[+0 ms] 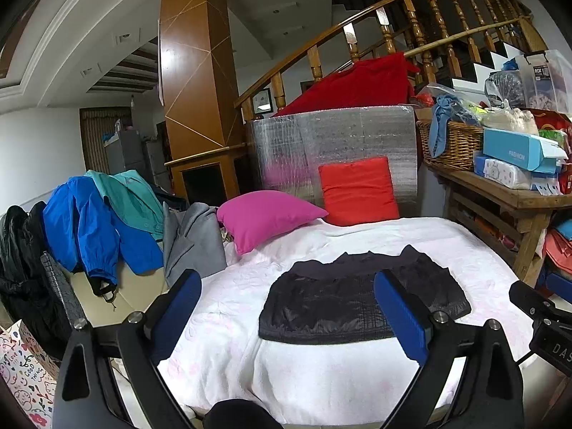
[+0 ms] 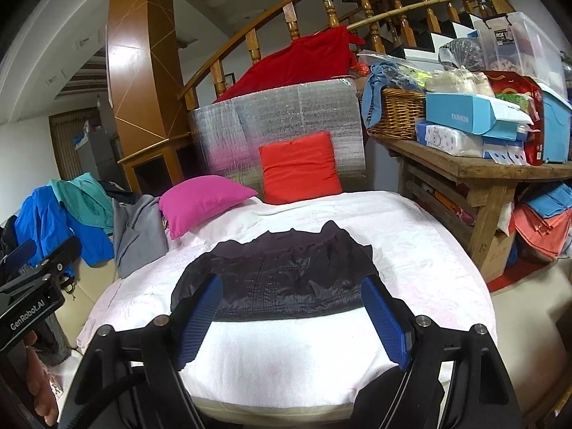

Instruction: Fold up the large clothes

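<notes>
— Jaws on both sides stand wide apart with nothing between the blue pads, from where I run this. My left gripper [image 1: 286, 307] and right gripper [image 2: 293, 307] both hang above the near end of the bed [image 2: 293, 357], clear of the cloth.

— And the garment?

— Folded into a compact black jacket [image 2: 286, 279], it lies flat on the white bed cover, toward the near half, touched by neither gripper. I see my left gripper's body at the left edge of the right wrist view.

— Beyond it?

— I make out a pink pillow [image 1: 264, 218] and a red cushion [image 1: 357, 191] at the head of the bed, a grey garment [image 1: 193, 239] and blue jacket [image 1: 93, 228] heaped to the left, and a cluttered wooden tabletop [image 2: 500, 169] with a wicker basket [image 2: 397, 112] on the right.
</notes>
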The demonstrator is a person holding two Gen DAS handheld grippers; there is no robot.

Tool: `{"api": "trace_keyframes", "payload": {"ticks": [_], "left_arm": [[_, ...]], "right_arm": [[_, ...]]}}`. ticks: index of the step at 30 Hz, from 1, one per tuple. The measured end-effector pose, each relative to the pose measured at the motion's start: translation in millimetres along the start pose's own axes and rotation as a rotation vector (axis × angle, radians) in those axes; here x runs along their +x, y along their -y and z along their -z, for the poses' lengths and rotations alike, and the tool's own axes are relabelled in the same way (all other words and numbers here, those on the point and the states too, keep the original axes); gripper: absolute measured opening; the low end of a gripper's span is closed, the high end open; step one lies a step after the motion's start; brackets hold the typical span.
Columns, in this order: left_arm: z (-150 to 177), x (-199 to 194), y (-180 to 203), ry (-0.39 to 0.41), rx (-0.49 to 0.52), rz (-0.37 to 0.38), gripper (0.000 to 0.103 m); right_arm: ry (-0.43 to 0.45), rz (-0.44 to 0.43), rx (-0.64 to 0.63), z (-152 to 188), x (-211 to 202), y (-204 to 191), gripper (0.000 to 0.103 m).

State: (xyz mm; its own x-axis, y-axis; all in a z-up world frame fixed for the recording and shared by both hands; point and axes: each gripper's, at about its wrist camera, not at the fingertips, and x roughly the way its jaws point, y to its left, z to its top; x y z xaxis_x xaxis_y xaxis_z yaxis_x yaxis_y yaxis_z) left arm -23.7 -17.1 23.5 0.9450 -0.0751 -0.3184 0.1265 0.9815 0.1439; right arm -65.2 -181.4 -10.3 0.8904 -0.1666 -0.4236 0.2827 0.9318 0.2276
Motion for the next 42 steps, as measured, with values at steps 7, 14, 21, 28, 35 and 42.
{"api": "trace_keyframes", "payload": {"ticks": [7,14,21,28,35,42], "left_arm": [[1.7,1.3,-0.3,-0.007,-0.004,0.001,0.097],[2.3,0.5,-0.6,-0.005,-0.006,-0.002,0.098],[2.4,0.9,-2.1,-0.009,-0.014,-0.005,0.098],[2.3,1.4,-2.5,-0.009,-0.016,-0.006,0.099],[4.0,1.2,-1.8,-0.009,-0.02,-0.008,0.099],[5.0,0.6,-2.4,-0.011,-0.026,-0.014,0.099]], "right_arm": [[-0.002,-0.002,0.002,0.6,0.8,-0.3,0.083],[0.001,0.0,-0.002,0.3,0.5,-2.0,0.083],[-0.002,-0.004,-0.005,-0.4,1.7,-3.0,0.083],[0.0,-0.005,-0.012,-0.3,2.0,-4.7,0.083],[-0.007,-0.009,-0.014,0.4,3.7,-5.3,0.083],[-0.007,-0.01,-0.016,-0.1,4.3,-6.9,0.083]]}}
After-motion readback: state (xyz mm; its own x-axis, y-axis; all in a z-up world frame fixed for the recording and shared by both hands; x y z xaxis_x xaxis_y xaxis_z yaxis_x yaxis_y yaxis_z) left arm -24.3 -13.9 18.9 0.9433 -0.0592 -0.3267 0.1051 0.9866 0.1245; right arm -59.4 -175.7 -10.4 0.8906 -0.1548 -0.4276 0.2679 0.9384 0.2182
